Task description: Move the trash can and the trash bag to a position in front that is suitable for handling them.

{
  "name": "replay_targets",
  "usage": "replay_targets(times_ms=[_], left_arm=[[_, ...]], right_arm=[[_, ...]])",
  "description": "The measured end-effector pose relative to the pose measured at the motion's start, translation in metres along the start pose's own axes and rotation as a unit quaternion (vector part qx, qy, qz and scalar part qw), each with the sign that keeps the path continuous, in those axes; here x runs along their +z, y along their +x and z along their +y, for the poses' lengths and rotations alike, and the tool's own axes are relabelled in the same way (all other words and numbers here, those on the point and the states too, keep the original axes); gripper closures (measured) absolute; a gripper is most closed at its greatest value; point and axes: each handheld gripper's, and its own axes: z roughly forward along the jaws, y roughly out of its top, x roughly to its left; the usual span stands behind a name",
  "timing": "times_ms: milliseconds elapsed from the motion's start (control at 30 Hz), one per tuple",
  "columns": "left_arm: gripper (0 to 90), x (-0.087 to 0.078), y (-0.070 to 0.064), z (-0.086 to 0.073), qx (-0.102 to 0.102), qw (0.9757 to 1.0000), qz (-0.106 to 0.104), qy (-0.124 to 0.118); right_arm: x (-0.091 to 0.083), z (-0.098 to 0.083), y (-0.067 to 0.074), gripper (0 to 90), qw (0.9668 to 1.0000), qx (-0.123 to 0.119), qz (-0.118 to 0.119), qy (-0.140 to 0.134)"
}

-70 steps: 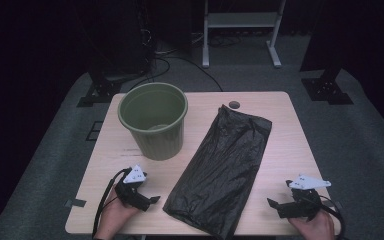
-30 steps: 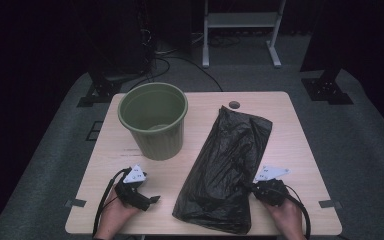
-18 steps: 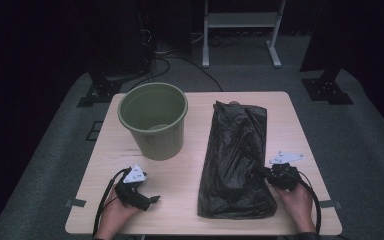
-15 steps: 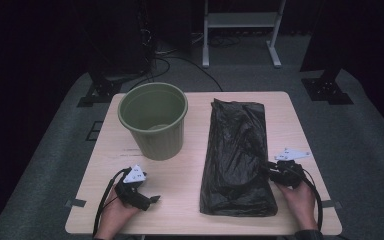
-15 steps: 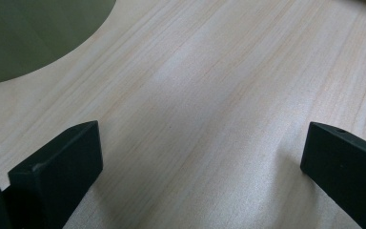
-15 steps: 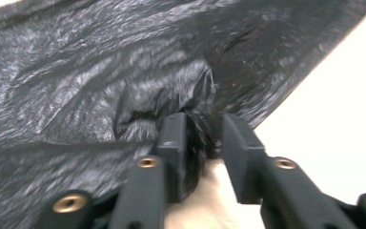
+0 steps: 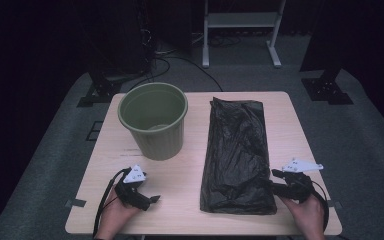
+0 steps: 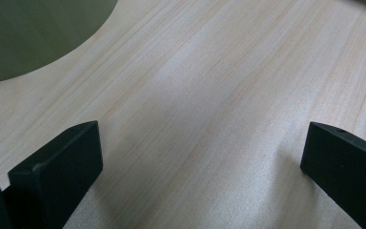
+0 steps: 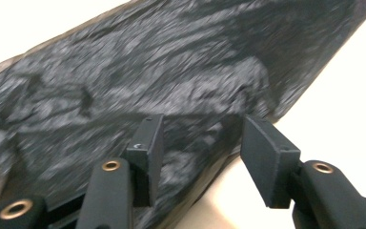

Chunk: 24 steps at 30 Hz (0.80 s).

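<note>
A black plastic bag (image 7: 237, 152) lies flat and lengthwise on the right half of the wooden table (image 7: 190, 175). An empty green bucket (image 7: 152, 120) stands upright at the left back. My right gripper (image 7: 276, 181) sits at the bag's near right edge, pointing left. In the right gripper view my right gripper (image 9: 202, 131) has its jaws apart, with the crumpled bag (image 9: 171, 81) lying under and between them. My left gripper (image 7: 150, 200) rests near the front left. Its jaws stand wide apart over bare wood (image 8: 200, 143), with the bucket's base (image 8: 28, 33) just beyond.
A white metal stand (image 7: 240, 25) and dark equipment legs (image 7: 325, 85) stand on the grey floor behind the table. Bare wood lies between the bucket and the bag. A strip of tape (image 7: 75, 203) marks the front left corner.
The right gripper swung the bag's near end to the right, so the bag now lies straight instead of slanted. The left gripper has stayed put.
</note>
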Motion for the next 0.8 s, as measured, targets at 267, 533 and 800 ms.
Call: replay_targets(times_ms=[267, 533, 800], left_arm=[[0.0, 0.0, -0.001, 0.0, -0.003, 1.0, 0.002, 0.0], [0.0, 0.0, -0.001, 0.0, -0.003, 1.0, 0.003, 0.0], [0.0, 0.0, -0.001, 0.0, -0.003, 1.0, 0.003, 0.0]], right_arm=[[0.002, -0.021, 0.017, 43.3, 0.9994, 0.01, 0.004, 0.034], [-0.003, -0.034, 0.015, 87.0, 0.9988, 0.009, 0.004, 0.047], [-0.004, -0.031, -0.007, 89.2, 0.9988, 0.009, -0.02, 0.043]])
